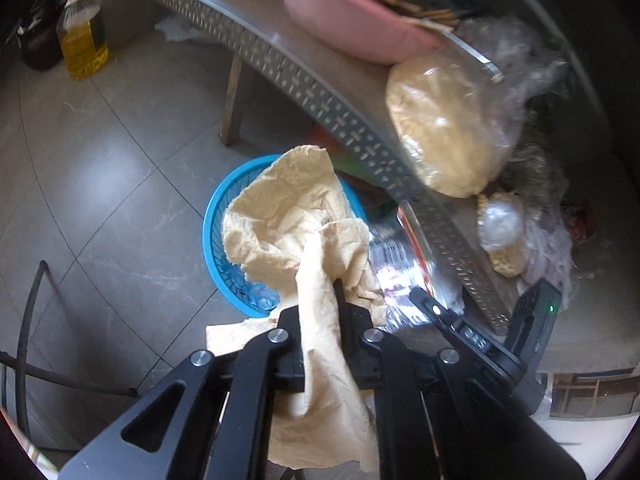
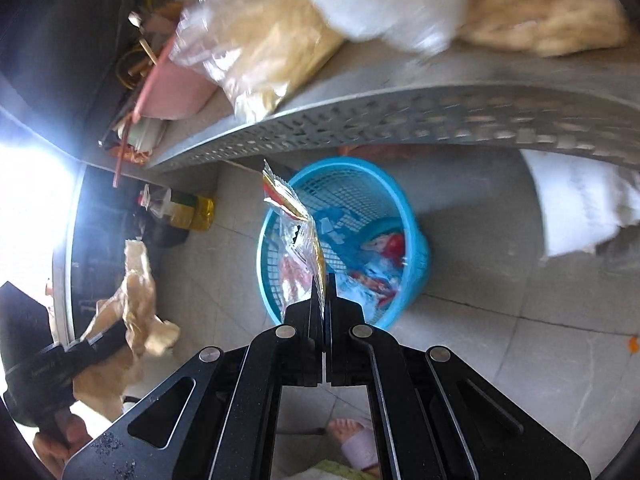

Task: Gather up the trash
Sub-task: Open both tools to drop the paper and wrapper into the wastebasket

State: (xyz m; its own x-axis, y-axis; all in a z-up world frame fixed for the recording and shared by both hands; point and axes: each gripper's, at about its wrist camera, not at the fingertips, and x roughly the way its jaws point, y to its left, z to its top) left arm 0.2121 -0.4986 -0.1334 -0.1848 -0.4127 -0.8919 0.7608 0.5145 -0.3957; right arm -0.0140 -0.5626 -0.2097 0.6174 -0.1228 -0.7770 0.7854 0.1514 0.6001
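My left gripper [image 1: 326, 300] is shut on a crumpled tan paper napkin [image 1: 296, 220] and holds it above a blue plastic basket [image 1: 212, 232] on the floor. My right gripper [image 2: 325, 292] is shut on a clear plastic wrapper with red and yellow print [image 2: 294, 216], held over the same blue basket [image 2: 416, 248], which has several wrappers inside. The right gripper [image 1: 460, 324] and its wrapper [image 1: 400, 264] show in the left wrist view. The left gripper [image 2: 100, 340] with the napkin [image 2: 136, 280] shows at the left of the right wrist view.
A grey table with a perforated metal edge [image 1: 320, 96] carries a pink tub [image 1: 344, 20] and bags of pale noodles [image 1: 444, 128]. An oil bottle [image 1: 82, 36] stands on the tiled floor. A white paper scrap [image 1: 176, 28] lies under the table.
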